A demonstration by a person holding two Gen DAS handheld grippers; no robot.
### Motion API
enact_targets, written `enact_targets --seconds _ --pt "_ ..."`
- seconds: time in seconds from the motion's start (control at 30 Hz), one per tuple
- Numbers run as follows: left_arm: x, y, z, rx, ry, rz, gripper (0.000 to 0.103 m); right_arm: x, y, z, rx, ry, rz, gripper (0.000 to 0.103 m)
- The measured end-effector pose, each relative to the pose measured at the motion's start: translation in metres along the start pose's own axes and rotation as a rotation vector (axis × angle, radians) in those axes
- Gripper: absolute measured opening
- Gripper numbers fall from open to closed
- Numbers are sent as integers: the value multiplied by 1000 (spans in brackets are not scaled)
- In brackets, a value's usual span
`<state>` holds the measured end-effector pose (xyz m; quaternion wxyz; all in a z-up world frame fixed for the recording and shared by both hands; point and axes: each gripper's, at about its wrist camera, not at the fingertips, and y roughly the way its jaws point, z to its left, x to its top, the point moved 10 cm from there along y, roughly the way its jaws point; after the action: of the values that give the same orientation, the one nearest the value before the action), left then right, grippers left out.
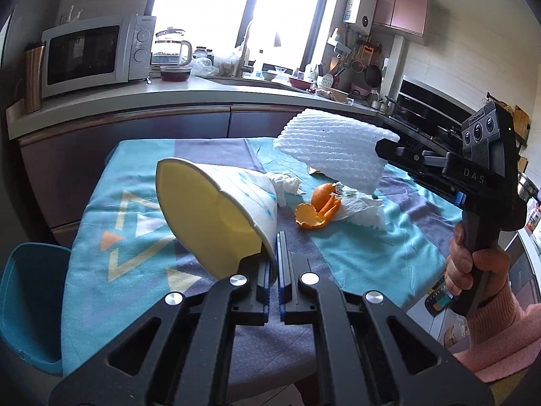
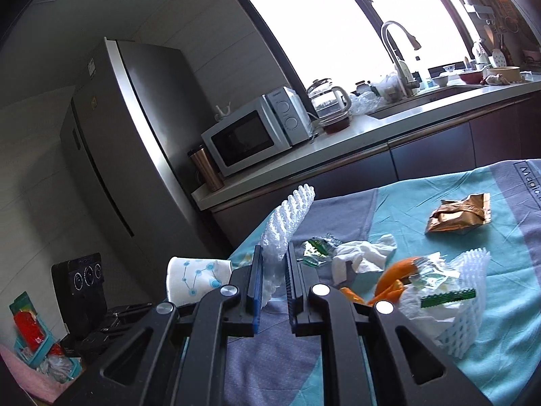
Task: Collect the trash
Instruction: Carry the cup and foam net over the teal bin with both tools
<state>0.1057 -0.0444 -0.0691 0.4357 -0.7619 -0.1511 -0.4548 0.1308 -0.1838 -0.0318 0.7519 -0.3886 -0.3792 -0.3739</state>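
My left gripper (image 1: pixel 273 248) is shut on the rim of a paper cup (image 1: pixel 216 209), yellow inside and white with a blue pattern outside; the cup tilts above the table's left side. The same cup (image 2: pixel 196 279) shows in the right wrist view, beside the left gripper's body (image 2: pixel 83 277). My right gripper (image 2: pixel 274 257) is shut on a white foam fruit net (image 2: pixel 287 220), which stands up between its pads. In the left wrist view that net (image 1: pixel 338 150) hangs over the table's far side from the right gripper (image 1: pixel 383 149), which a hand in a pink sleeve holds.
On the teal and grey tablecloth (image 2: pixel 507 355) lie orange peel (image 1: pixel 314 209), crumpled tissues (image 2: pixel 361 257), a green wrapper (image 2: pixel 316 248), a gold wrapper (image 2: pixel 456 215) and a second foam net (image 2: pixel 470 304). A blue chair (image 1: pixel 30 301) stands left; a counter with a microwave (image 1: pixel 94 54) lies behind.
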Motion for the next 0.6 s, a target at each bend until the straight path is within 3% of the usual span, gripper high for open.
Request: enact_targets --seconds 0.6 --pt "-13 -74 107 231 -127 -49 4 -35 94 86 255 -23 204 11"
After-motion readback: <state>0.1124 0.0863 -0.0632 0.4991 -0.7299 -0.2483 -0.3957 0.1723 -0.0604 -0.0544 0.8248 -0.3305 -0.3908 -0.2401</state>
